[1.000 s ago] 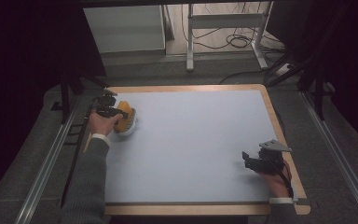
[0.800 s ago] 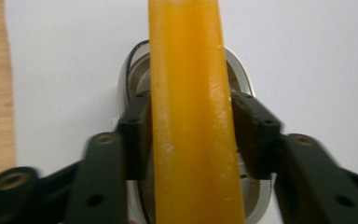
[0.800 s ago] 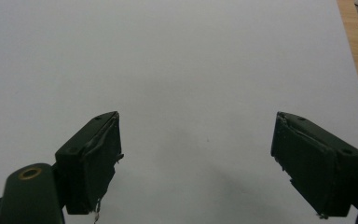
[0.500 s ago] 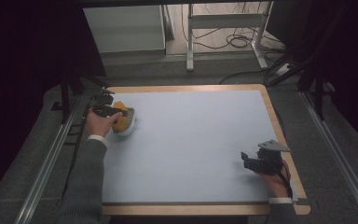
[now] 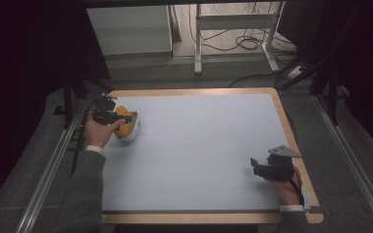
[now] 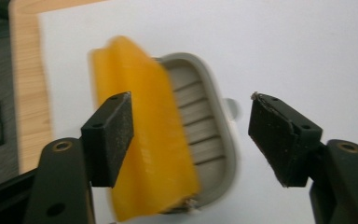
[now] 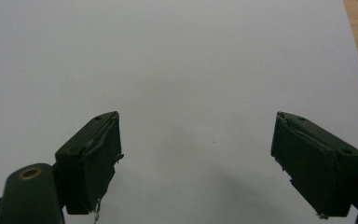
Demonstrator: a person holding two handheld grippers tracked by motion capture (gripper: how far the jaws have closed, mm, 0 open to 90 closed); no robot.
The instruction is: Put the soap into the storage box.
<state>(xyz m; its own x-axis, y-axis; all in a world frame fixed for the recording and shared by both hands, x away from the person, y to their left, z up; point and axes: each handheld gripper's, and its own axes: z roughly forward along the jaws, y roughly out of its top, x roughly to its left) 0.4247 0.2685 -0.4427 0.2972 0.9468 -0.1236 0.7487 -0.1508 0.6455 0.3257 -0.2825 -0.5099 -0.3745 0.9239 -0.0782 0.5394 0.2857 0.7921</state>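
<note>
A yellow sponge [image 6: 142,130] lies on a small grey ribbed dish [image 6: 205,126] at the table's far left; in the high view the sponge [image 5: 125,121] and dish [image 5: 132,131] sit by the left edge. My left gripper [image 6: 191,133] hangs open just above them, its jaws spread either side of the sponge and dish, nothing gripped. In the high view the left gripper [image 5: 108,115] is held by a hand with a grey sleeve. My right gripper [image 5: 258,166] rests near the right front of the table, open and empty, seen also in the right gripper view [image 7: 196,163] over bare white surface.
The white table top [image 5: 199,145] has a wooden rim [image 5: 291,126]. Metal rails run along both sides of the table. Beyond the far edge stand a white cabinet [image 5: 128,31], a metal frame and floor cables.
The left gripper has shifted slightly over the sponge and dish. The right gripper has drifted a little toward the front edge.
</note>
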